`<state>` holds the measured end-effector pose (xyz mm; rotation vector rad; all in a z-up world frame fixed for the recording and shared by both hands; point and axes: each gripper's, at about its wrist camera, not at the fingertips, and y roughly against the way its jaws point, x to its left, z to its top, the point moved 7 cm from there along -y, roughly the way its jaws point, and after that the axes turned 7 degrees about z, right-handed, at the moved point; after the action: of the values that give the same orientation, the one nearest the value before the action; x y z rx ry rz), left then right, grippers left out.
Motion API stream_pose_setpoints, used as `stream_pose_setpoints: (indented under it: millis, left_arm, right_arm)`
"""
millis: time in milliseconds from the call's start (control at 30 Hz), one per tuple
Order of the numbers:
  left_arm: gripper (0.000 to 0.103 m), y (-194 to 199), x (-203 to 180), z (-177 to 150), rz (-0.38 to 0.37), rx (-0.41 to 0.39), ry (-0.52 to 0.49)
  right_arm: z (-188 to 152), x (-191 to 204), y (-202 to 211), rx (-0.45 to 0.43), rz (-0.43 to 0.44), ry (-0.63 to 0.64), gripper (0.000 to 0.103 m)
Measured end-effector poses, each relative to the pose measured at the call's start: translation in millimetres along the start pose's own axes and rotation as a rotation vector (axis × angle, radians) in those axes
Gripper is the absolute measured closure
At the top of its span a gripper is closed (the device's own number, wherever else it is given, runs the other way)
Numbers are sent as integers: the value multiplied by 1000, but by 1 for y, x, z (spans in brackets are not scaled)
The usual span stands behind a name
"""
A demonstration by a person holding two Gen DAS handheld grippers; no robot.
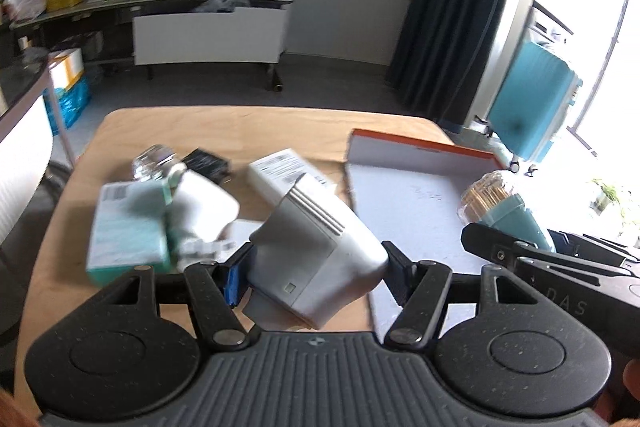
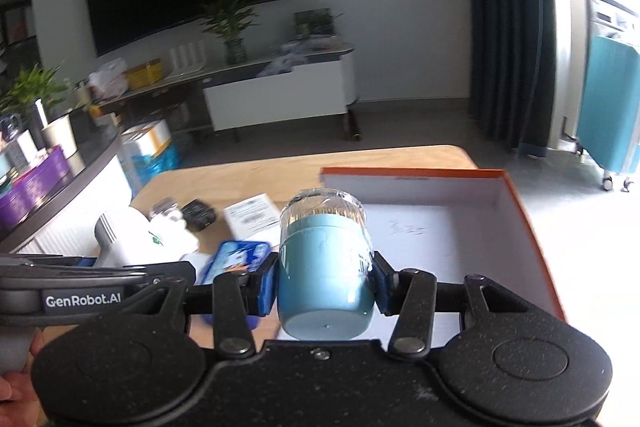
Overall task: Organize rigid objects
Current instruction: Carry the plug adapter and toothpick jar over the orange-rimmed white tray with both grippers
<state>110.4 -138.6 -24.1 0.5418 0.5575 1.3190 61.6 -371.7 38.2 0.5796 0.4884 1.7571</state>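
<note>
My left gripper is pinching a white-grey plastic device with a ribbed band, tilted, lifted clear of the wooden counter. Blue pads press on both its sides.

My right gripper is clamped on a teal toothpick jar with a clear lid, toothpicks showing through the top. In the left wrist view the same jar sits at the right edge, just above the open box.

The white box with orange rim lies open on the right half of the counter; its floor is bare apart from faint handwriting. The jar hangs over its near left corner.

On the counter to the left of the box: a green-and-white carton, blurred; a white pouch touching it; a clear glass bottle behind; a small black item; a white labelled box. The right wrist view also shows a blue tin just beside my right gripper's left pad.

The other gripper's black body enters each view from the side.
</note>
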Motion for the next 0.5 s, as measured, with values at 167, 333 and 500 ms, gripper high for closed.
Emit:
stream_pose_setpoints:
  millis: [167,333,500]
  left_arm:
    - [36,-8,-18,7,-18,-4,-21]
    - [36,-14,-34,13,-27,-7,-53]
    - [36,-20,-48,15,-43,-5,-74]
  right_arm:
    - [7,-20,6,-26,-33,-19,46]
    - [12,-37,8,-43,-54,-38,46]
    - [14,-48,8,-48,-72,-45,46]
